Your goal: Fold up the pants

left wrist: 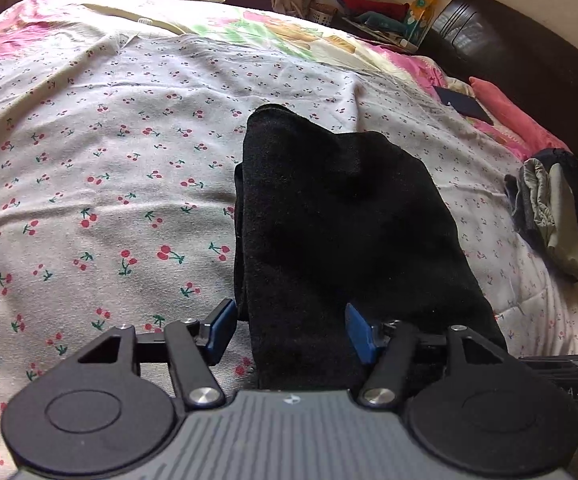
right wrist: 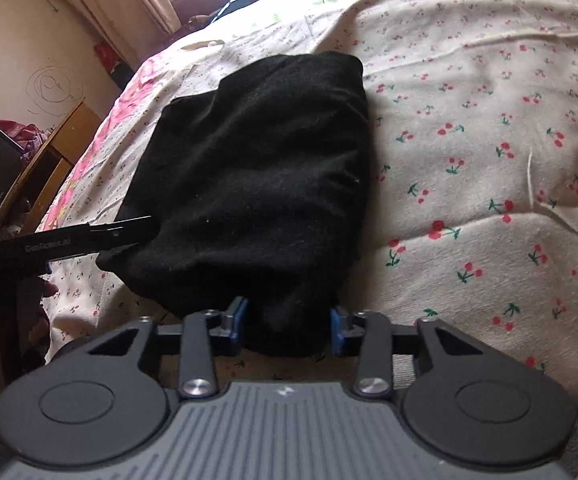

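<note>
The black pants (left wrist: 329, 220) lie folded into a thick bundle on the cherry-print sheet (left wrist: 89, 160); they also show in the right wrist view (right wrist: 257, 168). My left gripper (left wrist: 291, 330) is open, its blue pads on either side of the bundle's near edge, with cloth between the jaws. My right gripper (right wrist: 289, 326) is open too, its jaws astride the bundle's near end. The left gripper also shows in the right wrist view (right wrist: 101, 236), at the bundle's left side.
A pile of grey and dark clothes (left wrist: 553, 216) lies at the bed's right side, near a pink pillow (left wrist: 509, 108) and dark headboard (left wrist: 529, 52). A basket of items (left wrist: 369, 12) sits behind the bed. A wooden stand (right wrist: 41, 160) is beside the bed.
</note>
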`<move>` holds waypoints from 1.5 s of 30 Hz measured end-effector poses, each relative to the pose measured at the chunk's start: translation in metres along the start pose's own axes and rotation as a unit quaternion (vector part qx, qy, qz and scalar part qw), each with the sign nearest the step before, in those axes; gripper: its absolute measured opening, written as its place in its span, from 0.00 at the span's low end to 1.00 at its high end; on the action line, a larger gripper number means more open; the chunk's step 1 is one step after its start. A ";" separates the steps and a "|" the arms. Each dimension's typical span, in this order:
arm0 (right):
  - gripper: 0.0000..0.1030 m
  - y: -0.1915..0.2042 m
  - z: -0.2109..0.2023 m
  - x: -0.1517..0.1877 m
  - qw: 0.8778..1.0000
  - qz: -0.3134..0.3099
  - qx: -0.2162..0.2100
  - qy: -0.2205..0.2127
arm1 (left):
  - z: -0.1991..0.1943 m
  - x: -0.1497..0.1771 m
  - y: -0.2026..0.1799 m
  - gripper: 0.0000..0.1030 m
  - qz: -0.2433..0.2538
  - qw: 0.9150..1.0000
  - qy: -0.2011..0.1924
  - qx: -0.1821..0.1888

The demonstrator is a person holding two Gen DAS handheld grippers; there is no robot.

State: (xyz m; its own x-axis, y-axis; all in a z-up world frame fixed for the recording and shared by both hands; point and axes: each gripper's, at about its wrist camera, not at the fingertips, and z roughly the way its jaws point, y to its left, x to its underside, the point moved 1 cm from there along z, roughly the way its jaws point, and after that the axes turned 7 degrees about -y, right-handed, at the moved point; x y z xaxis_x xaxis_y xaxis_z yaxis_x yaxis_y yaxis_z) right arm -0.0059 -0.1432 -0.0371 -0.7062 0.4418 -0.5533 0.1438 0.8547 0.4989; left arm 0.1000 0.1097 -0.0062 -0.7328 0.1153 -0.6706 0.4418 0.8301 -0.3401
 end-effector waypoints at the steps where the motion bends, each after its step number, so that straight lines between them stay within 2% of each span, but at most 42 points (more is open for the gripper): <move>1: 0.16 -0.005 -0.002 0.000 1.000 0.013 -0.008 0.005 | -0.001 0.003 -0.001 0.68 -0.004 1.000 0.002 0.006; 3: 0.07 -0.012 -0.012 0.003 1.000 0.005 -0.009 0.021 | -0.001 0.010 -0.008 0.68 0.009 1.000 0.013 0.008; 4: 0.04 -0.017 -0.016 0.006 1.000 0.002 0.006 0.028 | 0.000 0.012 -0.011 0.68 0.021 1.000 0.017 0.004; 7: 0.04 -0.028 -0.019 0.003 0.998 0.032 0.002 0.046 | -0.003 0.006 -0.006 0.70 0.013 1.000 0.018 0.005; 10: 0.11 -0.007 -0.039 -0.012 1.000 -0.016 -0.005 0.017 | -0.022 -0.005 -0.005 0.70 0.030 1.000 0.006 0.000; 13: 0.11 0.008 -0.049 -0.027 0.999 -0.049 -0.002 -0.013 | -0.039 -0.011 -0.018 0.70 0.095 0.995 -0.015 -0.032; 15: 0.13 0.016 -0.046 -0.031 0.997 -0.079 0.005 0.004 | -0.044 -0.012 -0.026 0.70 0.138 0.989 -0.014 -0.045; 17: 0.16 0.018 -0.043 -0.025 0.992 -0.109 0.007 0.067 | -0.049 -0.011 -0.030 0.70 0.164 0.985 -0.007 -0.045; 20: 0.17 0.010 -0.064 -0.017 0.990 -0.110 0.028 0.084 | -0.051 -0.009 -0.036 0.70 0.175 0.984 -0.014 -0.029; 22: 0.17 0.006 -0.076 -0.029 0.993 -0.097 0.043 0.050 | -0.047 -0.011 -0.043 0.70 0.178 0.984 -0.027 -0.014; 24: 0.18 0.004 -0.074 -0.051 0.997 -0.069 0.035 -0.008 | -0.040 -0.014 -0.049 0.70 0.175 0.984 -0.040 0.007; 26: 0.29 0.002 -0.052 -0.072 0.996 -0.053 0.034 -0.057 | -0.026 -0.019 -0.056 0.70 0.176 0.983 -0.049 0.007; 29: 0.29 -0.001 0.005 -0.097 0.991 -0.055 0.056 -0.104 | 0.001 -0.023 -0.061 0.70 0.163 0.985 -0.048 0.007; 33: 0.31 -0.012 0.069 -0.113 0.989 -0.058 0.080 -0.108 | 0.030 -0.022 -0.059 0.70 0.148 0.988 -0.039 -0.010; 34: 0.41 -0.018 0.077 -0.115 0.988 -0.052 0.091 -0.114 | 0.034 -0.022 -0.057 0.70 0.145 0.988 -0.039 -0.018; 36: 0.43 -0.031 0.081 -0.118 0.990 -0.023 0.077 -0.116 | 0.038 -0.022 -0.055 0.70 0.138 0.990 -0.039 -0.019; 38: 0.43 -0.036 0.075 -0.121 0.991 -0.007 0.072 -0.115 | 0.037 -0.023 -0.055 0.70 0.125 0.991 -0.037 -0.022; 42: 0.43 -0.023 0.039 -0.109 0.989 -0.018 0.077 -0.126 | 0.030 -0.020 -0.059 0.70 0.111 0.992 -0.043 -0.039; 45: 0.45 -0.021 0.013 -0.083 0.994 0.021 0.034 -0.103 | 0.024 -0.017 -0.058 0.70 0.096 0.993 -0.047 -0.043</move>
State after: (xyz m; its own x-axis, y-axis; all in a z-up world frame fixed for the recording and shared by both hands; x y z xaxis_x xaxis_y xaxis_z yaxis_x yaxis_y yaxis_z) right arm 0.0586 -0.1950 -0.0100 -0.5422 0.5174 -0.6621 0.2214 0.8481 0.4814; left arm 0.0996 0.0459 0.0091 -0.5856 0.2278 -0.7780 0.5197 0.8420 -0.1446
